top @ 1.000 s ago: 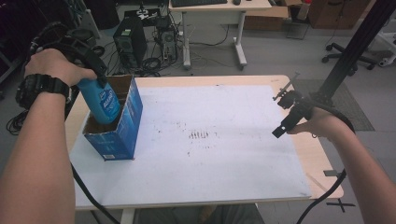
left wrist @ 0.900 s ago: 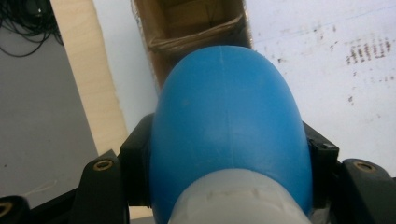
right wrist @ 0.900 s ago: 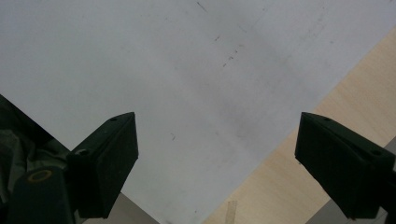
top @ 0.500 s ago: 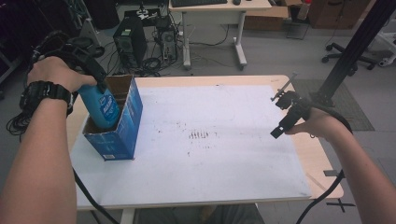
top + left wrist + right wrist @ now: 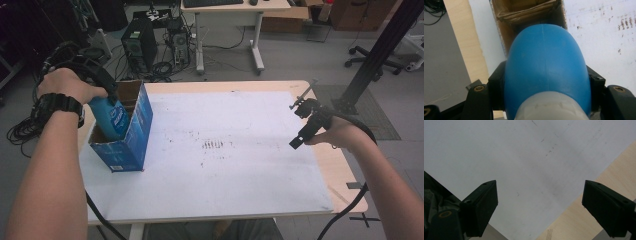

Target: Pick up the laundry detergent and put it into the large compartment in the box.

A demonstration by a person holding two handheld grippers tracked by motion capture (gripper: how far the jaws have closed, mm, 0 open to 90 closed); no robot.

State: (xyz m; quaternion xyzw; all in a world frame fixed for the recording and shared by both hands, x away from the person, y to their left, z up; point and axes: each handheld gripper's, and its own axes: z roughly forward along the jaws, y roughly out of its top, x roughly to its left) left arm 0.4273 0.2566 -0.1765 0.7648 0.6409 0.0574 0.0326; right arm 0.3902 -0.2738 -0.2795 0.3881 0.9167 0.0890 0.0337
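The left gripper (image 5: 102, 87) has its fingers (image 5: 496, 85) clamped on the sides of a blue bottle (image 5: 111, 116), which stands tilted with its lower end inside an open blue cardboard box (image 5: 134, 135). In the left gripper view the bottle's white cap end is nearest the camera, its body pointing into the brown interior of the box. The box stands at the left side of the desk (image 5: 240, 190), on a white sheet (image 5: 225, 175). The right gripper (image 5: 302, 134) hangs above the sheet near the desk's right edge, its fingers (image 5: 484, 205) wide apart, nothing between them.
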